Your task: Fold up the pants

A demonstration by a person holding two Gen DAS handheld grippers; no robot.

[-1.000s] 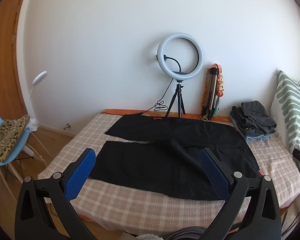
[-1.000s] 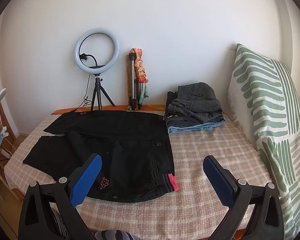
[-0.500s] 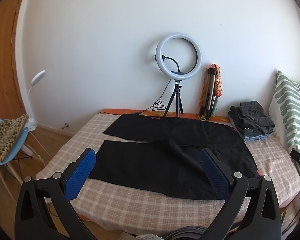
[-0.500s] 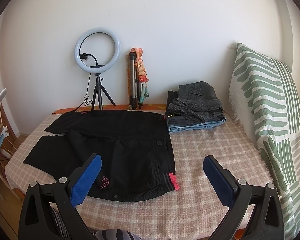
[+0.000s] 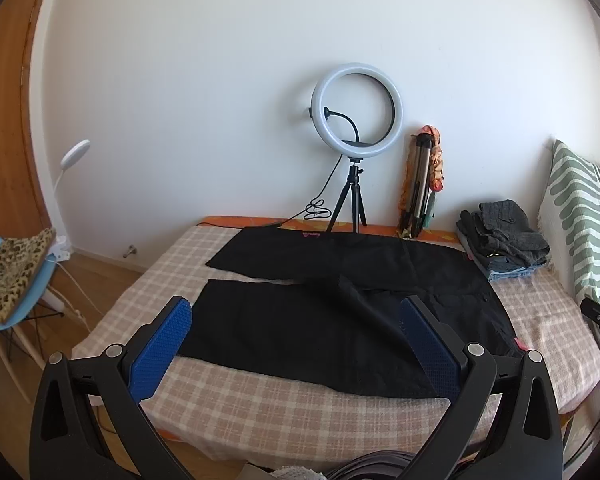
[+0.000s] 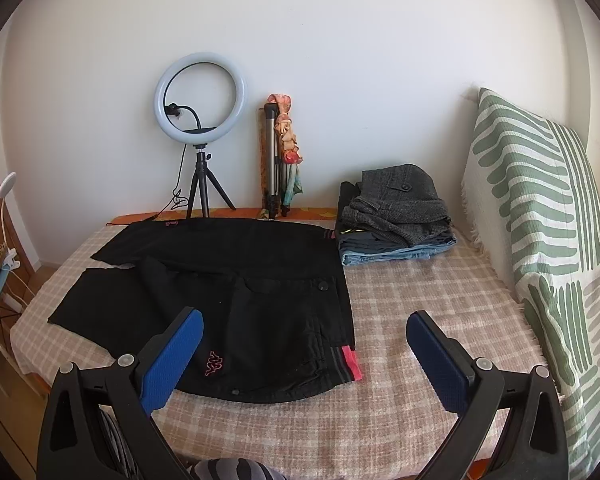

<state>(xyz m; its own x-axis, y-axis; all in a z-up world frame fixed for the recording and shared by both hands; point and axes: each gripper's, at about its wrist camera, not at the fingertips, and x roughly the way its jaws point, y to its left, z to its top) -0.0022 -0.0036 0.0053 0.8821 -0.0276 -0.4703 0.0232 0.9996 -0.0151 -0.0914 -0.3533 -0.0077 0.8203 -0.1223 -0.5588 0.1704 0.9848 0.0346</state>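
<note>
The black pants [image 5: 332, 312] lie spread flat on the checked bed [image 5: 284, 408], legs running toward 9 o'clock in the left wrist view, waistband toward 3 o'clock. The two legs lie apart with a narrow strip of blanket showing between them, and a fold of cloth rides up near the crotch. Bare blanket runs along the near edge at 6 o'clock, and in the right wrist view a wide open patch of bed [image 6: 420, 288] lies at 3 o'clock of the pink-trimmed waistband corner.

The left tongs [image 5: 296, 338] hang above the near leg, spread wide, grasping nothing and touching nothing. The right tongs [image 6: 304, 350] are likewise spread wide and empty, above the waistband end.

At 12 o'clock against the wall stand a ring light [image 6: 200, 96] on a small tripod and a folded tripod [image 6: 274, 160]. A stack of folded clothes [image 6: 396, 216] sits just beyond the waistband at 1 o'clock, close to the pants [image 6: 228, 280]. A green-striped pillow [image 6: 540, 220] leans at 3 o'clock. A blue chair [image 5: 8, 296] stands off the bed at 9 o'clock.
</note>
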